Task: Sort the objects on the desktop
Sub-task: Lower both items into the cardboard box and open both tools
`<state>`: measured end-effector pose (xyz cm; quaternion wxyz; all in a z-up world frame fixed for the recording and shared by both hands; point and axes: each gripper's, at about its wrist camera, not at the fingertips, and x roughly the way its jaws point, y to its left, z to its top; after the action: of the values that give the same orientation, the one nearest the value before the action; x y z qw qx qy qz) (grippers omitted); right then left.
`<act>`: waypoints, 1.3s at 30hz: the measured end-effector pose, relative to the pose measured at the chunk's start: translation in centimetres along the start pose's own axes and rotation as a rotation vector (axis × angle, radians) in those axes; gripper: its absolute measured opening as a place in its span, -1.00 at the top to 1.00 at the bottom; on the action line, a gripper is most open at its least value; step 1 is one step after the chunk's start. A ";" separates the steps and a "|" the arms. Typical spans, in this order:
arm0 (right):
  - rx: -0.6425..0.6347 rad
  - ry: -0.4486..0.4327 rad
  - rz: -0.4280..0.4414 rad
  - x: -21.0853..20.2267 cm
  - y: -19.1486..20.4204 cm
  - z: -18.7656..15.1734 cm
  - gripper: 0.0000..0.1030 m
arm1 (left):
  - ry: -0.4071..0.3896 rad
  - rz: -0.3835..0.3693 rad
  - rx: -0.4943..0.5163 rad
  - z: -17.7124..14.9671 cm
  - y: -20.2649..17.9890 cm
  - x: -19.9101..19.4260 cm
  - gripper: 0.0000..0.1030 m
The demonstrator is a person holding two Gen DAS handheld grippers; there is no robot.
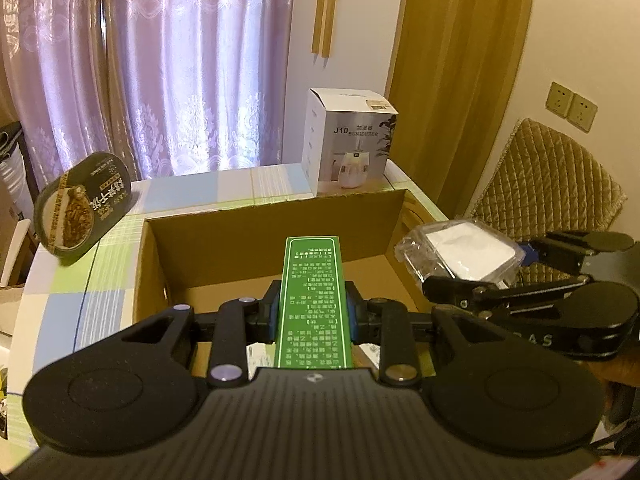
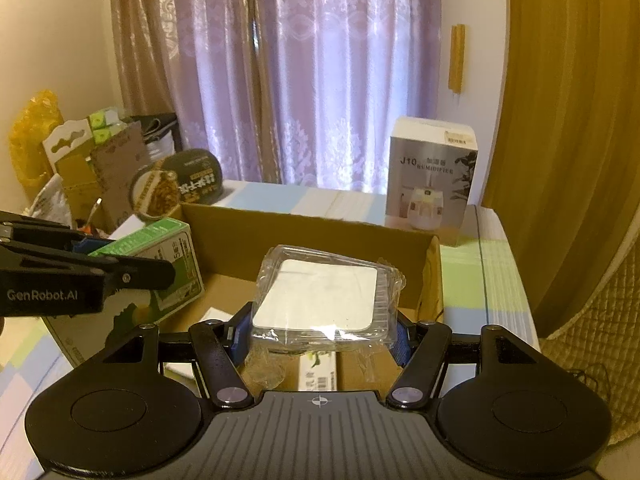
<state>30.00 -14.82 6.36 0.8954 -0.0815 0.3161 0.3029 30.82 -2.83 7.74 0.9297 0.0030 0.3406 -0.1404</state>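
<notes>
- Left wrist view shows our left gripper (image 1: 312,312) with its jaws closed on a green box (image 1: 313,300), which we hold by its two long sides, above the open cardboard box (image 1: 256,236).
- We judge the green box to be light and stiff, a thin carton; the hold near its lower half looks safe, but hard pressure could dent the sides.
- Our right gripper (image 2: 320,332) has its jaws closed on a clear plastic pack (image 2: 320,296) with a white flat thing inside, also above the cardboard box, nearer to its right wall.
- This pack seems light, but its shell is smooth and soft, so it may slip or crack; we think the flat side edges are the best place to press, and gently.
- Inside the cardboard box, on its floor, we see some white and green printed packets, partly hidden under the grippers, so we cannot tell what they are.
- Behind the cardboard box stands a white humidifier box (image 1: 350,140), at its far right corner.
- At the far left corner of the cardboard box, a dark oval food bowl (image 1: 82,204) leans tilted on the checked tablecloth (image 1: 80,284).
- Both items look ready to go down into the cardboard box; we would lower them before opening the jaws.
</notes>
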 end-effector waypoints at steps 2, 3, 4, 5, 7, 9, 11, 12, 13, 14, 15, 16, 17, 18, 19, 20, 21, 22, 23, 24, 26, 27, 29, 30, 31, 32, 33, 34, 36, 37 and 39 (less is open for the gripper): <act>0.004 0.009 -0.006 0.9 -0.4 0.1 -0.20 | 0.007 -0.002 -0.012 0.4 0.3 1.1 0.51; 0.006 0.013 -0.009 1.3 -0.6 0.0 -0.20 | 0.012 -0.002 -0.016 0.5 0.5 1.7 0.51; 0.006 0.018 -0.012 1.7 -0.8 0.0 -0.20 | 0.016 0.000 -0.018 0.7 0.6 2.2 0.51; 0.006 0.023 -0.015 2.1 -0.9 0.0 -0.20 | 0.022 0.000 -0.019 0.7 0.7 2.8 0.51; 0.008 0.033 -0.021 2.9 -1.2 -0.2 -0.20 | 0.034 -0.003 -0.027 0.7 0.8 3.8 0.51; 0.006 0.042 -0.025 3.6 -1.3 -0.3 -0.20 | 0.041 -0.013 -0.036 0.5 0.7 4.7 0.51; 0.005 0.051 -0.026 4.3 -1.4 -0.4 -0.20 | 0.050 -0.020 -0.045 0.3 0.7 5.6 0.51; 0.005 0.055 -0.026 4.6 -1.5 -0.5 -0.20 | 0.053 -0.021 -0.048 0.2 0.7 5.9 0.51; 0.005 0.058 -0.026 4.9 -1.6 -0.5 -0.20 | 0.056 -0.021 -0.051 0.2 0.6 6.2 0.51; 0.005 0.061 -0.026 5.1 -1.5 -0.6 -0.20 | 0.059 -0.022 -0.055 0.1 0.7 6.5 0.51; 0.005 0.063 -0.026 5.3 -1.5 -0.6 -0.20 | 0.062 -0.023 -0.059 0.1 0.7 6.8 0.51; 0.005 0.066 -0.026 5.4 -1.5 -0.7 -0.20 | 0.065 -0.022 -0.063 0.1 0.7 7.1 0.51; 0.004 0.069 -0.027 5.6 -1.5 -0.7 -0.20 | 0.068 -0.021 -0.068 0.1 0.8 7.4 0.51; 0.004 0.072 -0.027 5.9 -1.6 -0.7 -0.20 | 0.070 -0.020 -0.072 0.1 0.9 7.7 0.51; 0.004 0.074 -0.027 6.1 -1.7 -0.7 -0.20 | 0.072 -0.020 -0.076 0.0 0.9 8.0 0.51; 0.004 0.076 -0.028 6.3 -1.7 -0.7 -0.20 | 0.075 -0.019 -0.078 0.1 1.0 8.2 0.51; 0.004 0.077 -0.029 6.4 -1.8 -0.8 -0.20 | 0.076 -0.019 -0.080 0.1 1.0 8.5 0.51; 0.005 0.079 -0.030 6.5 -1.8 -0.8 -0.20 | 0.078 -0.020 -0.081 0.1 1.0 8.7 0.51; 0.006 0.081 -0.030 6.6 -1.9 -0.8 -0.20 | 0.079 -0.020 -0.083 0.1 0.9 8.9 0.51; 0.007 0.082 -0.031 6.8 -1.9 -0.9 -0.20 | 0.081 -0.021 -0.085 0.2 0.9 9.0 0.51; 0.007 0.086 -0.032 7.0 -2.0 -0.9 -0.20 | 0.084 -0.023 -0.085 0.2 0.7 9.4 0.51; 0.006 0.088 -0.032 7.1 -2.1 -1.0 -0.20 | 0.084 -0.024 -0.085 0.2 0.7 9.5 0.51; 0.001 0.092 -0.034 7.2 -2.1 -1.1 -0.20 | 0.086 -0.026 -0.088 0.2 0.6 9.8 0.51; 0.000 0.094 -0.035 7.3 -2.1 -1.2 -0.20 | 0.087 -0.027 -0.088 0.2 0.5 10.0 0.51; 0.000 0.096 -0.036 7.4 -2.1 -1.3 -0.20 | 0.089 -0.026 -0.089 0.1 0.5 10.0 0.51; 0.000 0.098 -0.038 7.4 -2.2 -1.3 -0.20 | 0.089 -0.025 -0.090 0.1 0.5 10.1 0.51; 0.000 0.099 -0.039 7.5 -2.2 -1.3 -0.20 | 0.090 -0.024 -0.092 0.1 0.4 10.2 0.51; -0.001 0.100 -0.039 7.5 -2.2 -1.4 -0.20 | 0.093 -0.024 -0.093 0.0 0.4 10.3 0.51; -0.003 0.102 -0.041 7.6 -2.2 -1.5 -0.20 | 0.093 -0.027 -0.092 0.0 0.4 10.3 0.51; -0.004 0.103 -0.042 7.6 -2.2 -1.5 -0.20 | 0.096 -0.027 -0.093 -0.1 0.5 10.4 0.51; -0.004 0.106 -0.043 7.7 -2.2 -1.6 -0.20 | 0.095 -0.024 -0.105 -0.1 0.7 10.4 0.51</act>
<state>35.26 -13.37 0.24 0.8837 -0.1059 0.3605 0.2793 38.53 -4.80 1.04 0.9096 -0.0433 0.3912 -0.1333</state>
